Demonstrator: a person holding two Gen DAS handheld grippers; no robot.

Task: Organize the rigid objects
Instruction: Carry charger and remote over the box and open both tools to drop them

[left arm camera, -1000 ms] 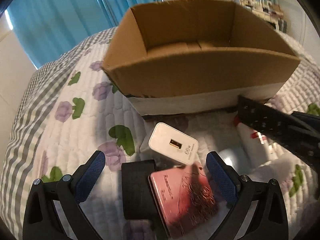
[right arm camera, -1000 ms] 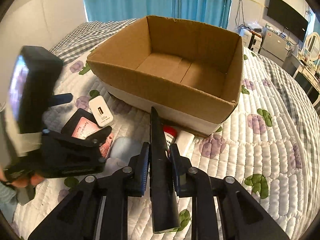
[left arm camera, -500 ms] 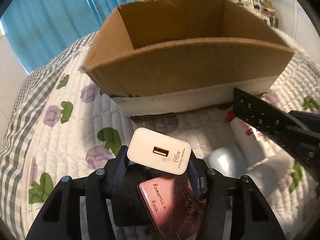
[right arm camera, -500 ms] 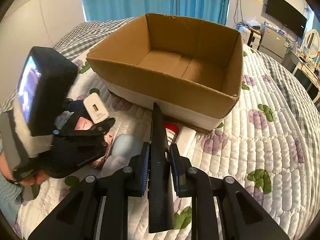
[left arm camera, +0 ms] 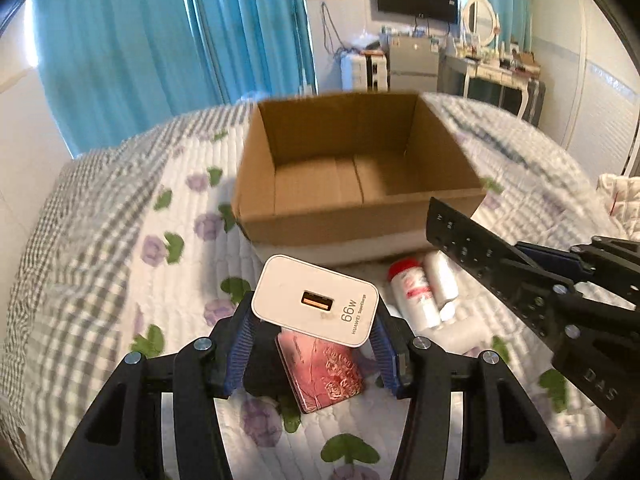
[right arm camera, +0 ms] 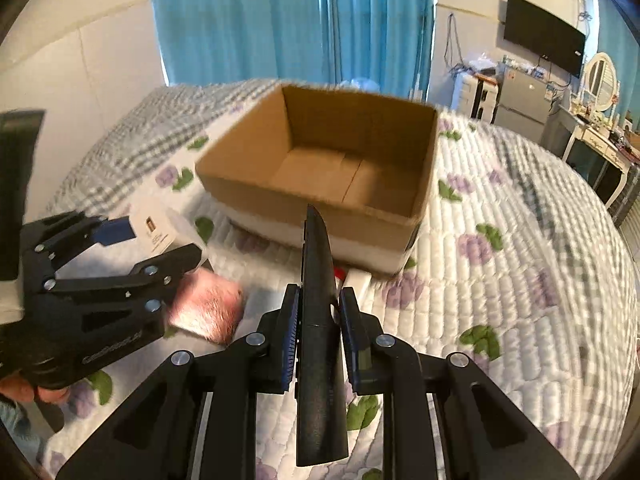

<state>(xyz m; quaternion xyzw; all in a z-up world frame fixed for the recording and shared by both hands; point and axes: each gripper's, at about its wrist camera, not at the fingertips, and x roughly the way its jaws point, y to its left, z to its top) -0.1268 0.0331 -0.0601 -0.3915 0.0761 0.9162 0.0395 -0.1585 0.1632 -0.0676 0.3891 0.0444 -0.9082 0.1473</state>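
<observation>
My left gripper (left arm camera: 314,332) is shut on a white 66W charger (left arm camera: 316,300) and holds it above the quilt, in front of the open cardboard box (left arm camera: 360,216). My right gripper (right arm camera: 318,320) is shut on a black remote control (right arm camera: 318,312) that points edge-on at the box (right arm camera: 320,216). The remote also shows at the right of the left wrist view (left arm camera: 480,256). The left gripper with the charger (right arm camera: 154,230) shows at the left of the right wrist view. The box is empty inside.
On the floral quilt (left arm camera: 120,280) below the charger lie a pink patterned case (left arm camera: 324,372) on a black item, a red-capped white bottle (left arm camera: 412,292) and a white tube (left arm camera: 442,284). Blue curtains, a dresser and a TV stand behind the bed.
My left gripper shut on the charger and lifted it off the quilt. Both grippers have risen, so the box inside now shows. The right gripper still holds the remote.
</observation>
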